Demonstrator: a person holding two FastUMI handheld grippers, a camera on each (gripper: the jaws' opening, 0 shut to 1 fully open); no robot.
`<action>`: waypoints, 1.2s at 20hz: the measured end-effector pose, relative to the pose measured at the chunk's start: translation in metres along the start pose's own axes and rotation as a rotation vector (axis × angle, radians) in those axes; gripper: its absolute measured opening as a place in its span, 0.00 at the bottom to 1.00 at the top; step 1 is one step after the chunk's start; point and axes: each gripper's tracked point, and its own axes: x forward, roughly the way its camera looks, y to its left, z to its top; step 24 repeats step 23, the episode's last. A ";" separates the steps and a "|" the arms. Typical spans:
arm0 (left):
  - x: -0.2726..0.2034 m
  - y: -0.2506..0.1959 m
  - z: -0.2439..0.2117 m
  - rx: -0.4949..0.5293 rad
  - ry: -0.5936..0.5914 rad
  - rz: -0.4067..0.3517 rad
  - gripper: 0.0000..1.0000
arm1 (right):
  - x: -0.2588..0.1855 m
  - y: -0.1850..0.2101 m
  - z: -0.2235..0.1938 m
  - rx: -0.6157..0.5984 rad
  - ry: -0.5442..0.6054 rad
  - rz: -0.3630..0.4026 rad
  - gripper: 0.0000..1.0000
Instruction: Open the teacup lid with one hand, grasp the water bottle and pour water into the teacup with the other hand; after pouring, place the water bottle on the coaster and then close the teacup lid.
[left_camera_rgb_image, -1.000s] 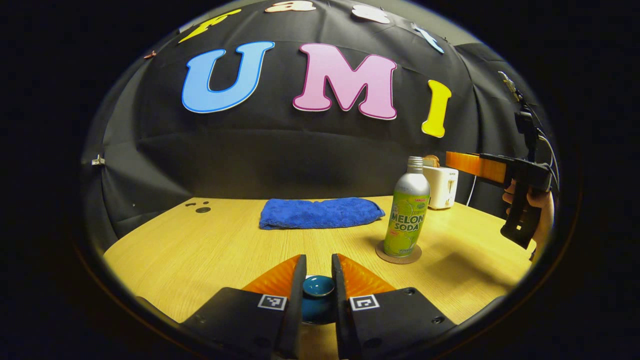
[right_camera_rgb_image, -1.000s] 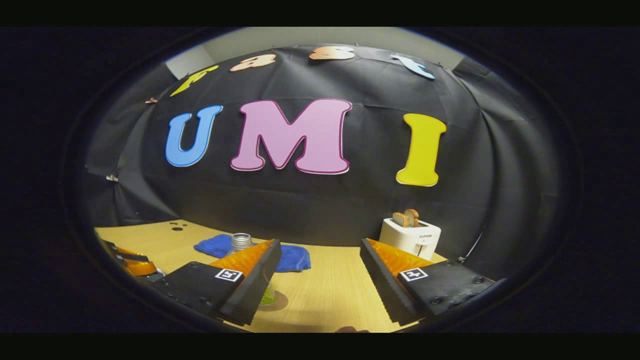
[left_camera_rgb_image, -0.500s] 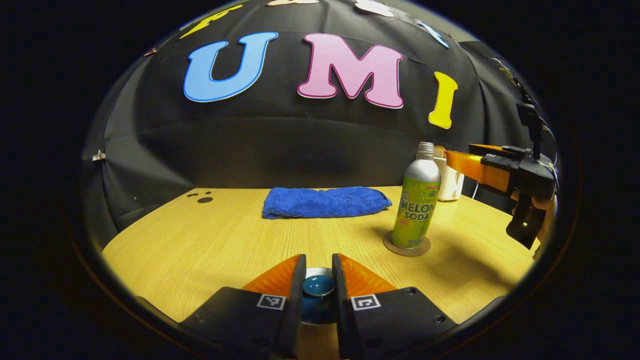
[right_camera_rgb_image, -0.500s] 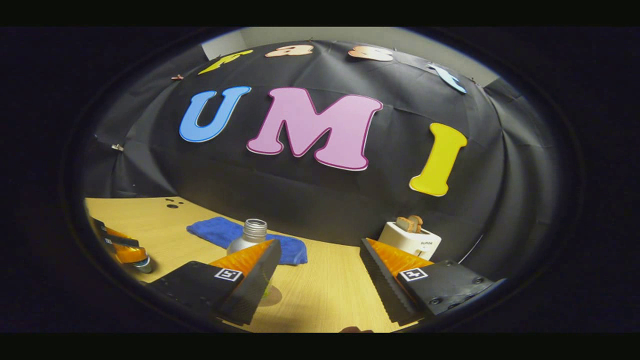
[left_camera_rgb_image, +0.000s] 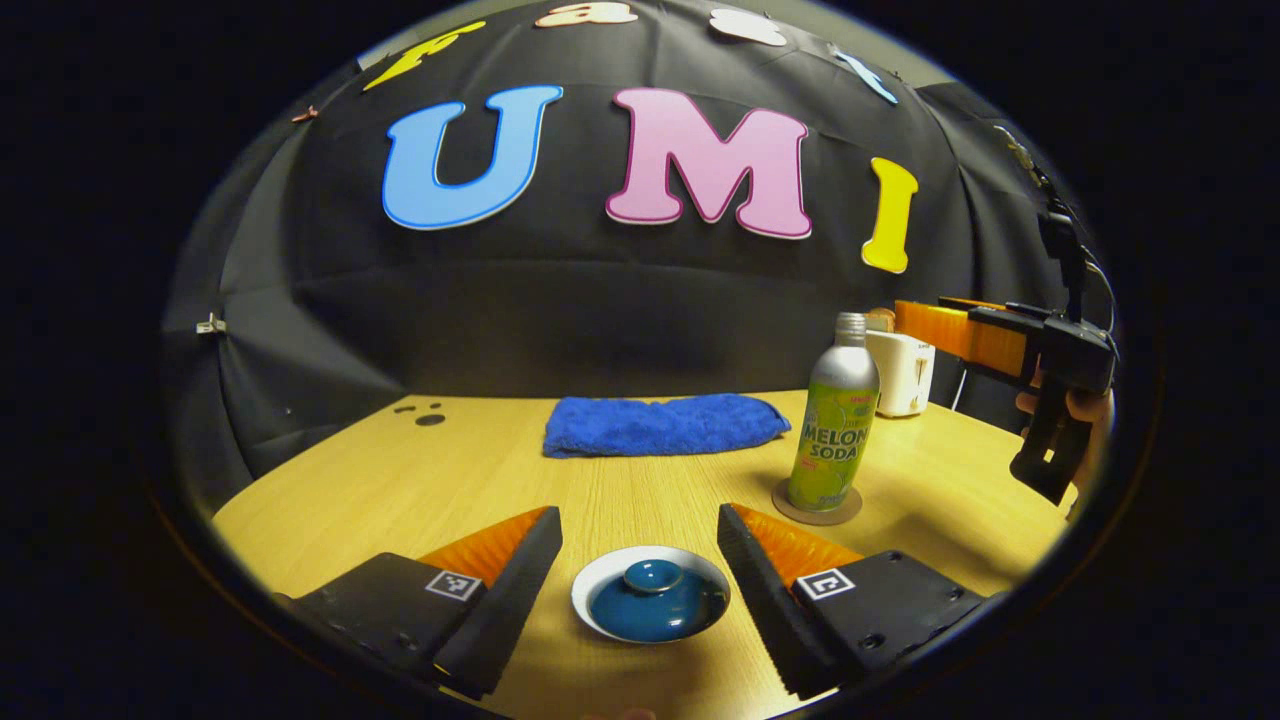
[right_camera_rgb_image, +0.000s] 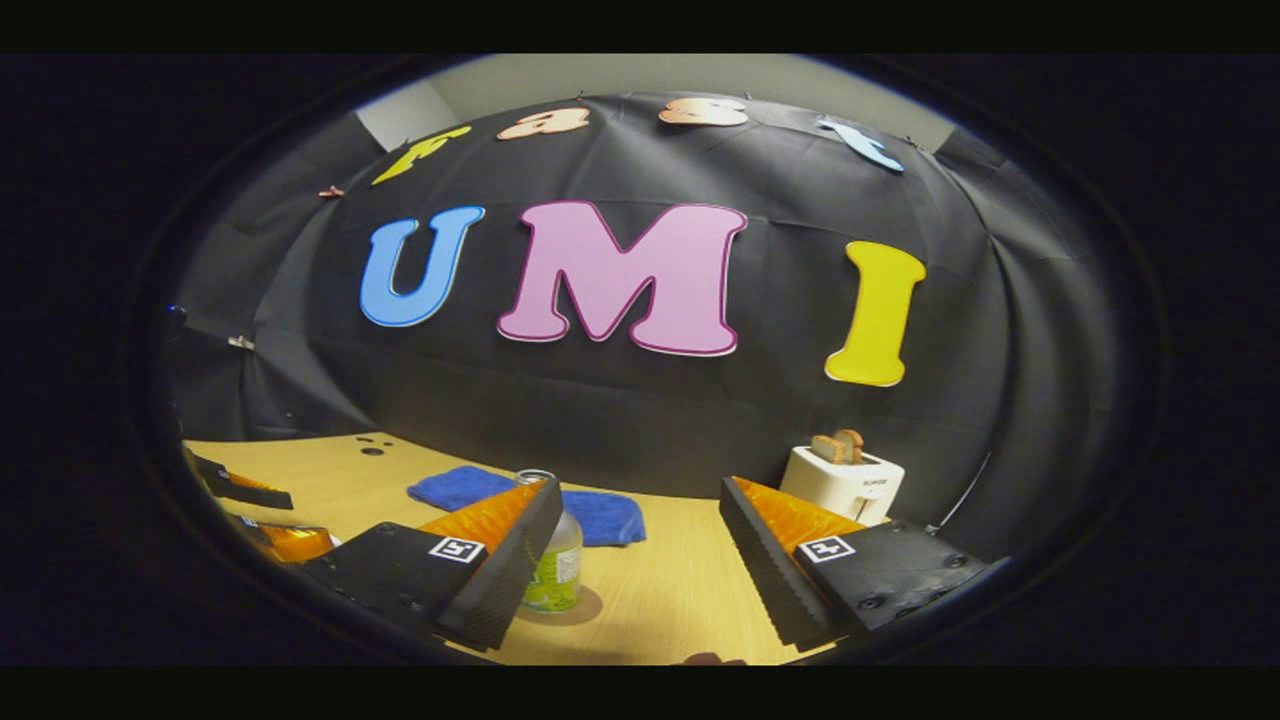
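A blue teacup lid (left_camera_rgb_image: 655, 598) with a round knob lies on the white-rimmed teacup (left_camera_rgb_image: 592, 583), low in the left gripper view. My left gripper (left_camera_rgb_image: 638, 517) stands open, one finger on each side of the lid and touching neither side. The green melon soda bottle (left_camera_rgb_image: 835, 425), uncapped, stands upright on a round brown coaster (left_camera_rgb_image: 816, 513) to the right. Past the bottle, a hand holds my right gripper (left_camera_rgb_image: 990, 335) above the table. In the right gripper view that gripper (right_camera_rgb_image: 640, 560) is open, and the bottle (right_camera_rgb_image: 555, 570) is partly behind its left finger.
A folded blue towel (left_camera_rgb_image: 665, 423) lies at the back of the wooden table (left_camera_rgb_image: 400, 480). A white toaster (left_camera_rgb_image: 905, 372) with toast stands at the back right, also seen as the toaster (right_camera_rgb_image: 845, 480) ahead of the right gripper. Black cloth walls close the booth.
My left gripper has opened off the lid's knob and drawn back a little; the lid now rests on the cup. The right gripper stays open and has barely shifted.
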 end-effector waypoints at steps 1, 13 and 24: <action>-0.005 -0.002 0.006 0.007 -0.018 -0.002 0.98 | -0.001 0.001 0.004 0.000 -0.011 0.001 0.98; -0.123 0.018 0.072 0.012 -0.247 0.132 0.98 | -0.096 0.004 0.016 0.137 0.014 0.096 0.98; -0.204 -0.005 0.033 -0.038 -0.220 0.050 0.98 | -0.254 -0.040 0.004 0.091 -0.006 -0.053 0.97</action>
